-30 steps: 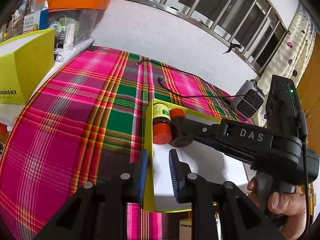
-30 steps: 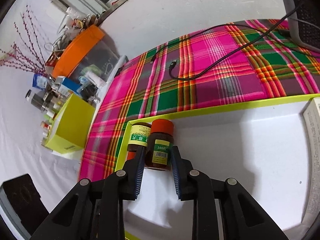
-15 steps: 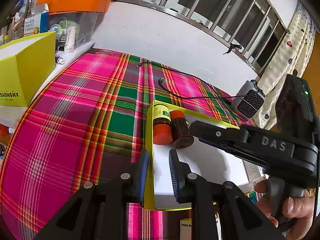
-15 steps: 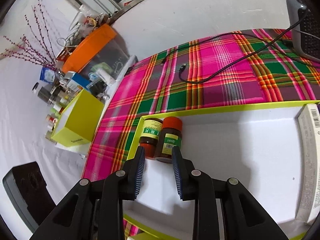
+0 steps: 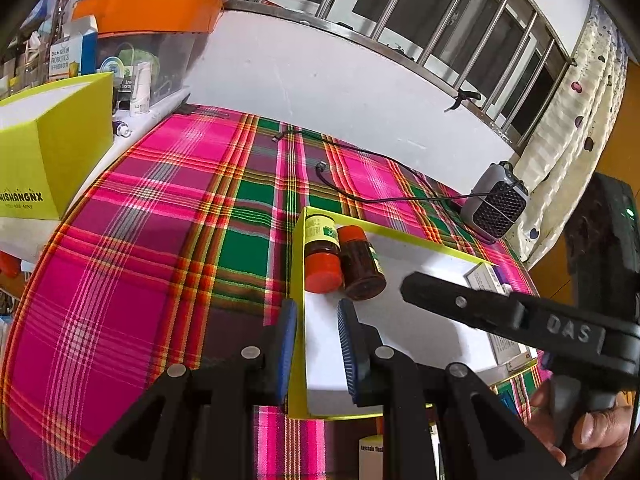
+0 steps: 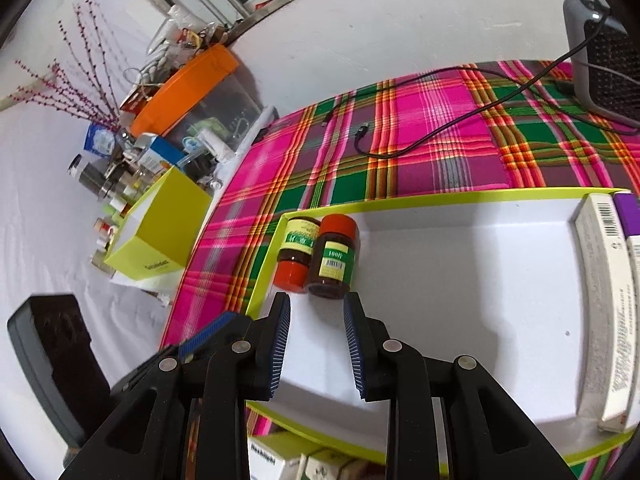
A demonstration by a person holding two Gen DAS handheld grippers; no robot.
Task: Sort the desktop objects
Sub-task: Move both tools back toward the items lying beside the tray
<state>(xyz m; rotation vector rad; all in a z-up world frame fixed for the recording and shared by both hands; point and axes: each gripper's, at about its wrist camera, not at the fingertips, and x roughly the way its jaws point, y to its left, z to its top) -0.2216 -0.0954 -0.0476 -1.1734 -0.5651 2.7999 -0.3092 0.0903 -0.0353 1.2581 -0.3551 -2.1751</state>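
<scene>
"DAS" on the right gripper arm, "100" on a brown bottle label, "ROBOTICS" on a blue-white carton, "keychain" on a small box.

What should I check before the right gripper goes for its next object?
1. Right gripper empty, jaws apart: ok.
2. Second bottle released, lying in the tray corner beside the first bottle: ok.
3. Bottles settled, not rolling: cannot tell from one moment.
4. Left gripper empty, jaws either side of the tray wall: ok; whether it touches the wall, cannot tell.
5. Free floor in the tray between bottles and the boxes on the right: ok.
6. Next object to pick: boxes show below the tray's near edge, which one comes next cannot tell.
</scene>
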